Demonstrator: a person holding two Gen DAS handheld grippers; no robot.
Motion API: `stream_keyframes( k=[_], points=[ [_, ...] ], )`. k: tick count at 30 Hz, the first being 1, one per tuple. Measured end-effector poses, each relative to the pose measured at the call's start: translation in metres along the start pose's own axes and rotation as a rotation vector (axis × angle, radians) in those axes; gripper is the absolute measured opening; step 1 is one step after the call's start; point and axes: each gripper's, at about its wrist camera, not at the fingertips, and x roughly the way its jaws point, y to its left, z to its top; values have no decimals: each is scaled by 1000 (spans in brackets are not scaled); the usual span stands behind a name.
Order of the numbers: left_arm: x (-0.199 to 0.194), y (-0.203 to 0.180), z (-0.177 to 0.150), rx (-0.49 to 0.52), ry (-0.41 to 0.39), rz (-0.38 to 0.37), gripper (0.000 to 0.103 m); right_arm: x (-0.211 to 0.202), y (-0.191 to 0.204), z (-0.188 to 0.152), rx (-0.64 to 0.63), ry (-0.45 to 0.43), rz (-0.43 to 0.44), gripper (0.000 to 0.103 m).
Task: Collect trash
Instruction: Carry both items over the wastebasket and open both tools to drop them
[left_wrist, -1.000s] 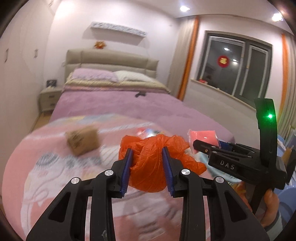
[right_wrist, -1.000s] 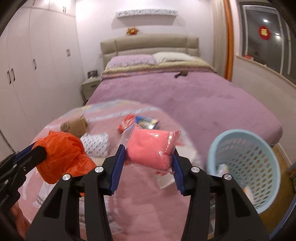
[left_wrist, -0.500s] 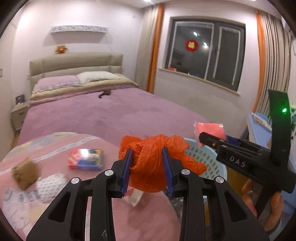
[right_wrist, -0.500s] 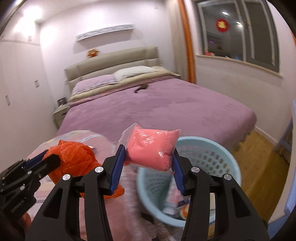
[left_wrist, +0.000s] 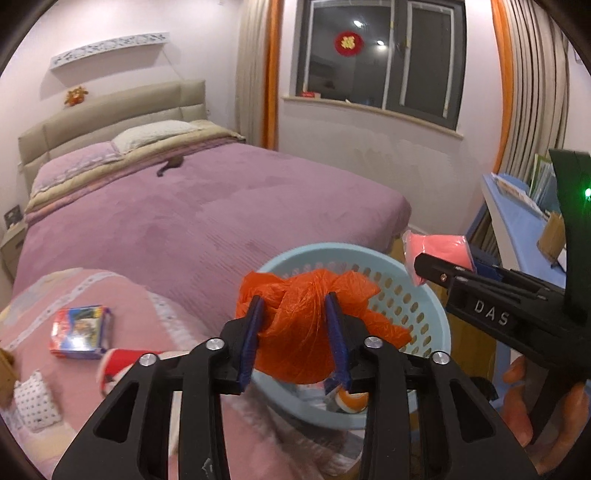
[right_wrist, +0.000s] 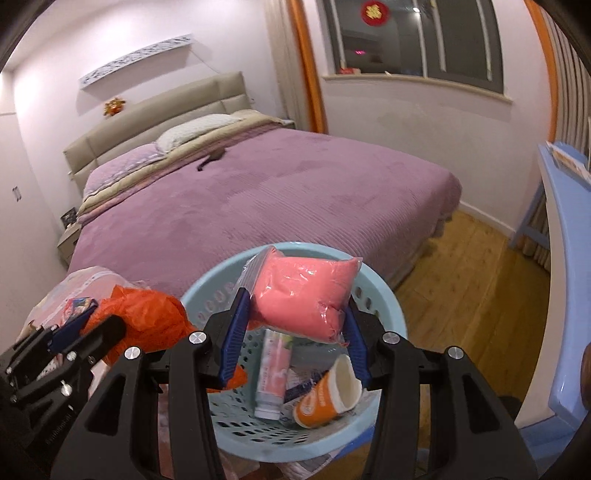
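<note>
My left gripper (left_wrist: 295, 332) is shut on a crumpled orange plastic bag (left_wrist: 306, 332) and holds it over the near rim of a light blue perforated basket (left_wrist: 417, 295). My right gripper (right_wrist: 295, 328) is shut on a pink packet in clear plastic (right_wrist: 306, 295), held above the same basket (right_wrist: 388, 314). The packet also shows in the left wrist view (left_wrist: 439, 251), and the orange bag in the right wrist view (right_wrist: 147, 325). Inside the basket lie a tube (right_wrist: 273, 373) and an orange paper cup (right_wrist: 328, 395).
On the pink blanket (left_wrist: 147, 332) at left lie a colourful small box (left_wrist: 79, 330), a red-and-white wrapper (left_wrist: 114, 369) and a dotted white piece (left_wrist: 35, 402). A purple bed (right_wrist: 258, 195) stands behind. A blue desk (right_wrist: 565, 258) is at right, wooden floor (right_wrist: 461, 295) between.
Both grippers have swung right from over the pink blanket to the blue basket, each still holding its item. The basket now sits directly under them.
</note>
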Motion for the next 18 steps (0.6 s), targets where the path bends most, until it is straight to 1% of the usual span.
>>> stream_keyframes(
  k=[2, 3, 5, 7, 10, 13, 18],
  points=[
    [4, -4, -2, 8, -6, 0, 48, 7, -8, 1, 24, 16, -10, 51],
    [5, -5, -4, 10, -9, -4, 50, 10, -11, 1, 27, 24, -11, 51],
    [6, -4, -6, 6, -6, -15, 59, 12, -16, 1, 27, 24, -22, 57],
    [3, 0, -8, -4, -13, -19, 63, 13, -19, 1, 29, 23, -21, 58],
    [-3, -1, -10, -15, -22, -15, 63, 9, -20, -1, 38, 22, -8, 58],
    [-17, 8, -12, -31, -45, -9, 63, 6, -17, 0, 31, 15, 5, 58],
    [-39, 23, -11, -73, -87, 6, 63, -9, 7, 0, -7, -5, 41, 58]
  ],
)
